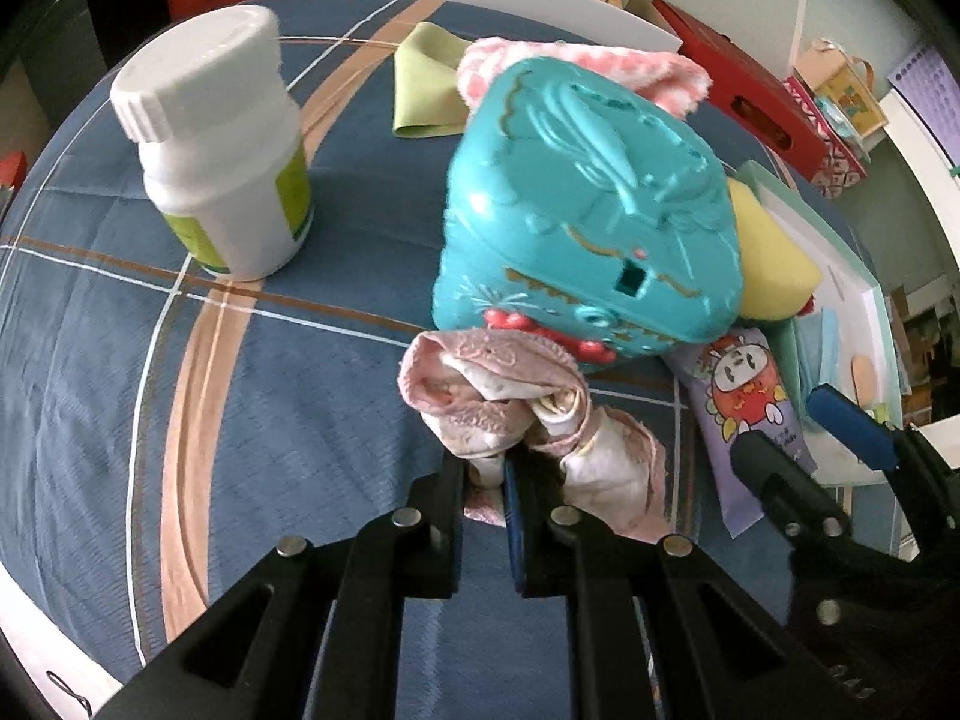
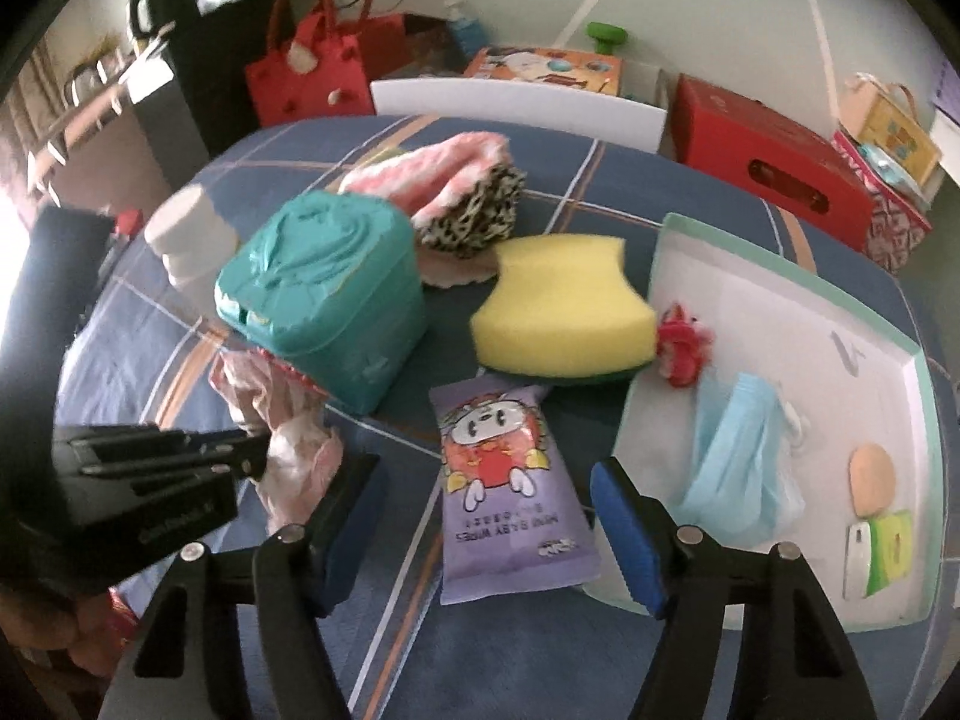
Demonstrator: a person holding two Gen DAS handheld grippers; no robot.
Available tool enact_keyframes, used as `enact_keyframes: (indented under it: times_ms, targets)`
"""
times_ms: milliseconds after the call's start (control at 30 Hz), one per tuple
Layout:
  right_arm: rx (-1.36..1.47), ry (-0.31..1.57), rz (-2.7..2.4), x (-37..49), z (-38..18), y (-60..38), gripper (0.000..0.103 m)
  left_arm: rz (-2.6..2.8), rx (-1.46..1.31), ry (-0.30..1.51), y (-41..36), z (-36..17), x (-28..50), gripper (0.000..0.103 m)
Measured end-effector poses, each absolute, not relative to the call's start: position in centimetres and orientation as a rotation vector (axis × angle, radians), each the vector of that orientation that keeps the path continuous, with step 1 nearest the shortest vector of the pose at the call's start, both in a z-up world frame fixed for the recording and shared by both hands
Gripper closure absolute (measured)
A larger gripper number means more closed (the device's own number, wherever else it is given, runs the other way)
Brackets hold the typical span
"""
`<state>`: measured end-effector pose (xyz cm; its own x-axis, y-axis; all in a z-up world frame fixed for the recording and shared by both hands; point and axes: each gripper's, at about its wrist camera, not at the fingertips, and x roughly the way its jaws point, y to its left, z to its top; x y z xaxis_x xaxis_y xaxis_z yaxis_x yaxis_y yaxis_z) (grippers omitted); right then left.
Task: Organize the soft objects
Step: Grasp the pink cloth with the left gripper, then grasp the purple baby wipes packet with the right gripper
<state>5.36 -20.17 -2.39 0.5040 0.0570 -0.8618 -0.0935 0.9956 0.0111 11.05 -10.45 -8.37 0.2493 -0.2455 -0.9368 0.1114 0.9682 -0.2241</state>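
Note:
My left gripper [image 1: 486, 480] is shut on a crumpled pale pink cloth [image 1: 498, 402] lying on the blue plaid bedcover just in front of a teal plastic case [image 1: 588, 204]. The same cloth [image 2: 288, 432] and the left gripper [image 2: 240, 456] show at the left of the right wrist view. My right gripper [image 2: 486, 510] is open and empty, its fingers either side of a purple baby wipes pack [image 2: 510, 480]. A yellow sponge [image 2: 564, 306] lies behind the pack. A pink fluffy cloth with a leopard print piece [image 2: 462, 192] lies further back.
A white tray [image 2: 780, 300] on the right holds a blue face mask [image 2: 738, 450], a red scrunchie [image 2: 681, 348] and small items. A white bottle [image 1: 222, 144] stands at the left. A green cloth [image 1: 426, 84] lies at the back. Red boxes and bags line the far edge.

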Motion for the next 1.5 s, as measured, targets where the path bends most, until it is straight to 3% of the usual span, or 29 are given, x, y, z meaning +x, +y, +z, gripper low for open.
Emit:
enact_keyframes:
  times_ms: [367, 733, 1267, 1500]
  targets:
    - [-0.069, 1.086, 0.099, 5.8, -4.2, -19.6, 0.032, -0.243, -0.166, 1.311, -7.0, -8.5, 10.7, 0.091]
    - [-0.070, 1.140, 0.114, 5.8, -5.3, -18.6, 0.037, -0.233, -0.150, 1.316, -7.6, -8.4, 10.7, 0.091]
    - [0.016, 1.161, 0.098, 7.7, -6.8, -19.9, 0.038, -0.232, -0.137, 1.317, -7.9, -8.4, 10.7, 0.091]
    - [0.066, 1.154, 0.091, 8.3, -6.7, -20.9, 0.055, -0.232, -0.138, 1.317, -7.9, -8.4, 10.7, 0.091]
